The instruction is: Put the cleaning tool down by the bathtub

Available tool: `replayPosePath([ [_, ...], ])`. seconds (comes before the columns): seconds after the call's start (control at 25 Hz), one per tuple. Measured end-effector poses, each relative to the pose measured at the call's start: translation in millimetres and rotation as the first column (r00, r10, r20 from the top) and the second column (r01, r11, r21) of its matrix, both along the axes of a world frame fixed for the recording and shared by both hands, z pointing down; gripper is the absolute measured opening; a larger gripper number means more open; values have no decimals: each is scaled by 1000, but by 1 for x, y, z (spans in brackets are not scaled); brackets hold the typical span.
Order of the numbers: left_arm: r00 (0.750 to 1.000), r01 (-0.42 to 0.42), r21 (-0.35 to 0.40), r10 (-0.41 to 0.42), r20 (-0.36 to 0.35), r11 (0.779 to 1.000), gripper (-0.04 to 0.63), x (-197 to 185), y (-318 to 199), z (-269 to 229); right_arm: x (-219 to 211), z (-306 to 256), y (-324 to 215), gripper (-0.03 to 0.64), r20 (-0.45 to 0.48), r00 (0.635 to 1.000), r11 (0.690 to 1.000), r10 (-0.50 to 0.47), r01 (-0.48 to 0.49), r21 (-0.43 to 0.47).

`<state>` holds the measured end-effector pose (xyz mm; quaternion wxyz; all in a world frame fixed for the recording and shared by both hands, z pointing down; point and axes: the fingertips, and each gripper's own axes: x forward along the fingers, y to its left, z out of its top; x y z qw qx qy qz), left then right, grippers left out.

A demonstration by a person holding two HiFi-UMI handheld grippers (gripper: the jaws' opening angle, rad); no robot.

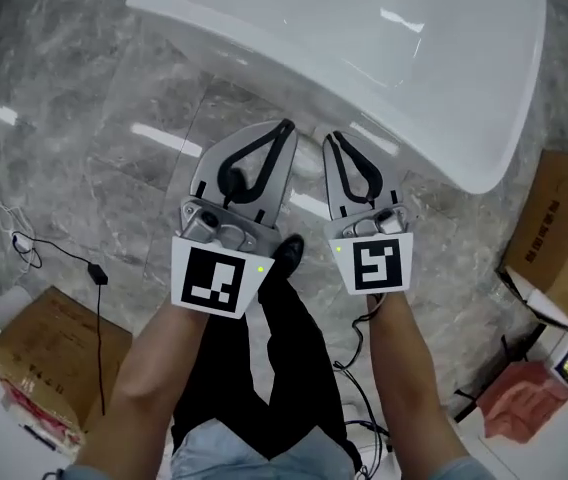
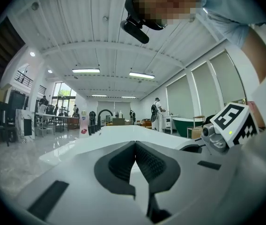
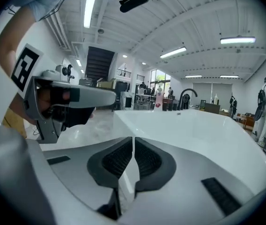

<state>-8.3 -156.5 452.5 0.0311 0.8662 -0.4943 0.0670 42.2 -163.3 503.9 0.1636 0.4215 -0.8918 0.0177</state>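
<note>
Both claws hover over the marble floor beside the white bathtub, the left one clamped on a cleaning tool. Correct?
Not quite: the left claw holds nothing. The left gripper view shows its pads shut on each other, no tool between them. Otherwise right: it and the right claw hover over the marble floor beside the white bathtub.

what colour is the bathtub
White; the bathtub shows best in the head view.

Grippers: two, left gripper and right gripper.
Marker cubes: two, left cube and right cube.
Tubs: two, white tub and green tub.
Boxes: two, left box and right box.
Shoes: one, black shoe.
</note>
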Motion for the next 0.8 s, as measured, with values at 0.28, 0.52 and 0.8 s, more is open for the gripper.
replayPosePath([
  [0.28,997,65,76,-63,-35,995,15,-6,-2,-107,10,-134,-3,14,60,996,989,67,-74,125],
  [0.52,993,102,167,-91,-73,981,15,-2,9,-219,19,-254,7,14,92,991,964,94,-113,242],
  [0.8,987,153,266,-132,-97,952,15,2,35,-346,44,-391,32,14,129,979,916,159,-195,349],
])
